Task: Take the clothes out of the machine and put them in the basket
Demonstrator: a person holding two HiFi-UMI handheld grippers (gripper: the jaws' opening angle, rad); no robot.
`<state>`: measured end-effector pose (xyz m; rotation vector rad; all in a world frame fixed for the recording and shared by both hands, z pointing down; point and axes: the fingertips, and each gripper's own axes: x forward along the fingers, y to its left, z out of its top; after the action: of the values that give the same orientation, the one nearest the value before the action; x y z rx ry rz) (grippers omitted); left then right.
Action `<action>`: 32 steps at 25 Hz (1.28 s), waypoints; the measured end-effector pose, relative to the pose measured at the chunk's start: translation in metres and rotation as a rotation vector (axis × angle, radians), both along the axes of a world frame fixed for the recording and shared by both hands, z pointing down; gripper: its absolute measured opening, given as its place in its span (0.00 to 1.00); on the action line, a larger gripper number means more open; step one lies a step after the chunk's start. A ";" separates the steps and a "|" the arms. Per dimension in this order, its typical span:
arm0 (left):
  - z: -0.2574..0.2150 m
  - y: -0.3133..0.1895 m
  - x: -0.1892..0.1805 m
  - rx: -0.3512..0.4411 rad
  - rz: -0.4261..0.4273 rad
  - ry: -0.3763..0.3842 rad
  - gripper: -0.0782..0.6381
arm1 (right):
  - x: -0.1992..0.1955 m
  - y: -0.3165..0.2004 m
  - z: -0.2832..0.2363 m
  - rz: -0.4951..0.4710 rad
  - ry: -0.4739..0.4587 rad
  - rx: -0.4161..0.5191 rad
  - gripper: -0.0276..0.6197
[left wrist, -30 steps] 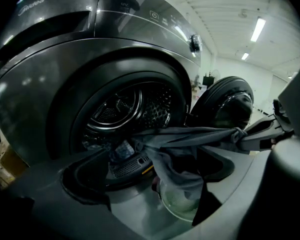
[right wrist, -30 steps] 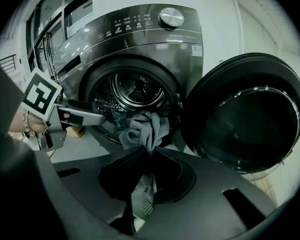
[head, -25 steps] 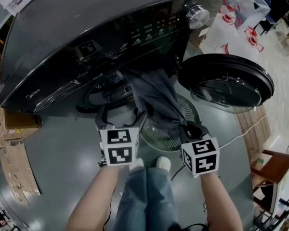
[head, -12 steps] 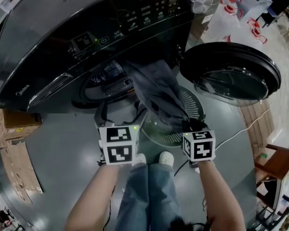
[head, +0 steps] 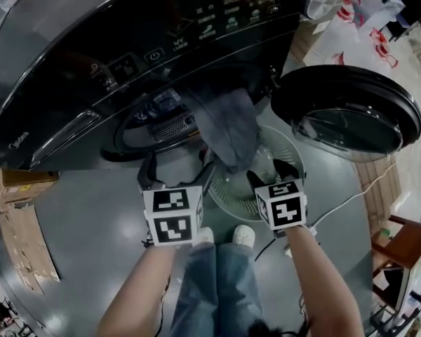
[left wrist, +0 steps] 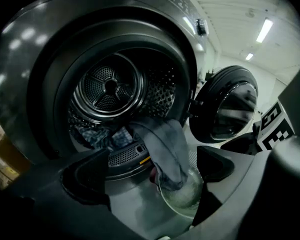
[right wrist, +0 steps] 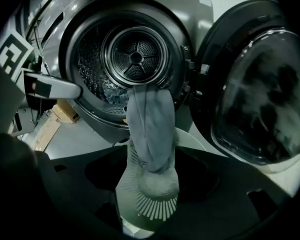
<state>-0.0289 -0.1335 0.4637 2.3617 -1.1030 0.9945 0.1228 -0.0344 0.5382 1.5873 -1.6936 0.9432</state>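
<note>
Overhead, the head view shows the dark washing machine (head: 91, 62) with its round door (head: 347, 114) swung wide to the right. A grey garment (head: 228, 128) hangs out of the drum mouth, its lower end dipping into the white slatted basket (head: 289, 153) on the floor just in front. The left gripper (head: 177, 168) hovers beside the basket's left edge and the right gripper (head: 272, 174) sits over the basket's near rim. From the left gripper view, its jaws stand wide apart with nothing pressed between them; beyond them the garment drapes over the drum lip into the basket, and more clothes (left wrist: 97, 134) lie inside the drum (left wrist: 110, 86). From the right gripper view, the jaws have just been opening and now stand partly apart. The garment's bunched lower end hangs between them without being pinched, resting down into the basket.
</note>
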 end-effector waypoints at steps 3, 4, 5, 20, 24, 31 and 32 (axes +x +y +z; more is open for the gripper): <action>0.015 -0.007 -0.005 -0.021 -0.026 0.001 0.89 | -0.006 -0.025 0.007 -0.048 0.000 0.023 0.50; 0.019 -0.009 -0.006 -0.026 -0.029 0.003 0.89 | -0.008 -0.035 0.009 -0.061 -0.001 0.030 0.50; 0.023 -0.012 -0.007 -0.030 -0.035 0.003 0.89 | -0.010 -0.044 0.011 -0.071 -0.004 0.037 0.50; 0.057 -0.038 -0.030 -0.101 -0.118 0.029 0.89 | -0.013 -0.164 0.052 -0.025 -0.002 0.057 0.80; 0.064 -0.034 -0.037 -0.121 -0.119 0.017 0.89 | -0.018 -0.171 0.072 -0.021 0.000 0.008 0.80; 0.066 -0.033 -0.032 -0.124 -0.078 0.021 0.89 | -0.016 -0.183 0.091 -0.013 0.046 -0.009 0.79; 0.065 -0.035 -0.034 -0.122 -0.078 0.020 0.89 | -0.016 -0.184 0.092 -0.001 0.057 -0.004 0.79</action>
<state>-0.0629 -0.1681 0.5288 2.2105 -1.0870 0.9804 0.1073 -0.2182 0.6305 1.5958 -1.6529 0.8916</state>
